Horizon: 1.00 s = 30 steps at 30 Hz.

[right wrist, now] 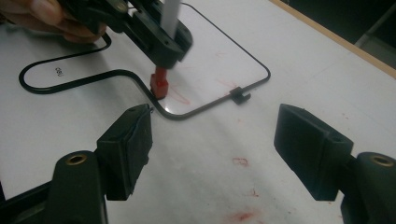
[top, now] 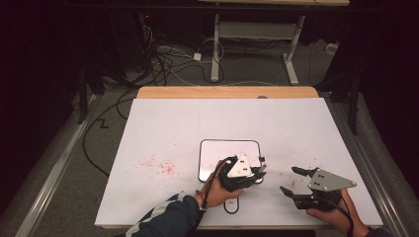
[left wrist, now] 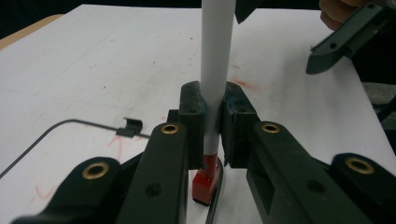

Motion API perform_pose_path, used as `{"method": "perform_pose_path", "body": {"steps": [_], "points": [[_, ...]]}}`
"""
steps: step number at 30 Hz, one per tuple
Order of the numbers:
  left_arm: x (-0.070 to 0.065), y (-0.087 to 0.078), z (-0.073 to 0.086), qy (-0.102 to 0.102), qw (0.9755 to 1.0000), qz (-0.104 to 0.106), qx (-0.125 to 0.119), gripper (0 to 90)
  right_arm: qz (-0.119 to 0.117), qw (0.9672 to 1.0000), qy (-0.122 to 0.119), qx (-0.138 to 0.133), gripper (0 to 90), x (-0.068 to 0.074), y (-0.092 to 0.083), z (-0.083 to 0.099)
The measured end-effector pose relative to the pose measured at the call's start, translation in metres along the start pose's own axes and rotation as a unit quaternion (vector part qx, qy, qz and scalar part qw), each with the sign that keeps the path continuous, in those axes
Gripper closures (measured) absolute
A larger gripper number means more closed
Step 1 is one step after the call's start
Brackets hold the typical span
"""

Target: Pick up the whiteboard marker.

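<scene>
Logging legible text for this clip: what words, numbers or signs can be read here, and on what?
One small dark print on the whiteboard's handle loop, right gripper view: three characters, turned sideways, too blurred to read.
Red marks on the whiteboard are scribbles, not writing.
Marker: no readable label.

The left gripper (top: 258,174) and the right gripper (top: 291,180) are matte black two-jaw tools, each topped by a grey three-cornered plate with small holes and trailing a black cable. Brass-ringed screw holes dot the black jaw arms (left wrist: 161,172), which end in blocky dark pads (right wrist: 132,145). The left forearm wears a dark blue sleeve (top: 165,221) with pale stripes.
</scene>
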<state>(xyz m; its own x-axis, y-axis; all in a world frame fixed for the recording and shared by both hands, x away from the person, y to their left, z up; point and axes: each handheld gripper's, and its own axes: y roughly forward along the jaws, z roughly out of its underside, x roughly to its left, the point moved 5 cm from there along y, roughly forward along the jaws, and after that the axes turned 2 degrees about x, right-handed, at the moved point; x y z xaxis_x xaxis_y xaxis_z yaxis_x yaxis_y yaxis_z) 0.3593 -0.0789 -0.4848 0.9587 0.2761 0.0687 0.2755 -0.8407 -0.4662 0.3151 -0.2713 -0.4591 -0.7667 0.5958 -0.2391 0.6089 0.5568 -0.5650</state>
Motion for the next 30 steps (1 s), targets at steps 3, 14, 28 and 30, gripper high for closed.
{"method": "perform_pose_path", "body": {"steps": [3,14,28,30], "points": [[0.003,0.005,-0.002,0.001,1.0,-0.002,0.0,78.7,0.0,1.0,0.0,0.001,28.8,0.0,0.0,0.0],[0.033,-0.015,0.011,-0.038,0.9986,-0.037,0.001,78.7,0.003,1.0,0.001,0.0,28.9,-0.001,-0.002,0.001],[0.018,-0.017,0.011,-0.028,0.9994,-0.021,0.004,78.7,-0.002,1.0,-0.001,0.003,28.9,0.001,0.0,0.001],[0.015,-0.007,0.005,-0.011,0.9997,-0.018,0.007,78.7,-0.002,1.0,-0.004,0.005,28.8,0.001,0.0,0.001]]}}
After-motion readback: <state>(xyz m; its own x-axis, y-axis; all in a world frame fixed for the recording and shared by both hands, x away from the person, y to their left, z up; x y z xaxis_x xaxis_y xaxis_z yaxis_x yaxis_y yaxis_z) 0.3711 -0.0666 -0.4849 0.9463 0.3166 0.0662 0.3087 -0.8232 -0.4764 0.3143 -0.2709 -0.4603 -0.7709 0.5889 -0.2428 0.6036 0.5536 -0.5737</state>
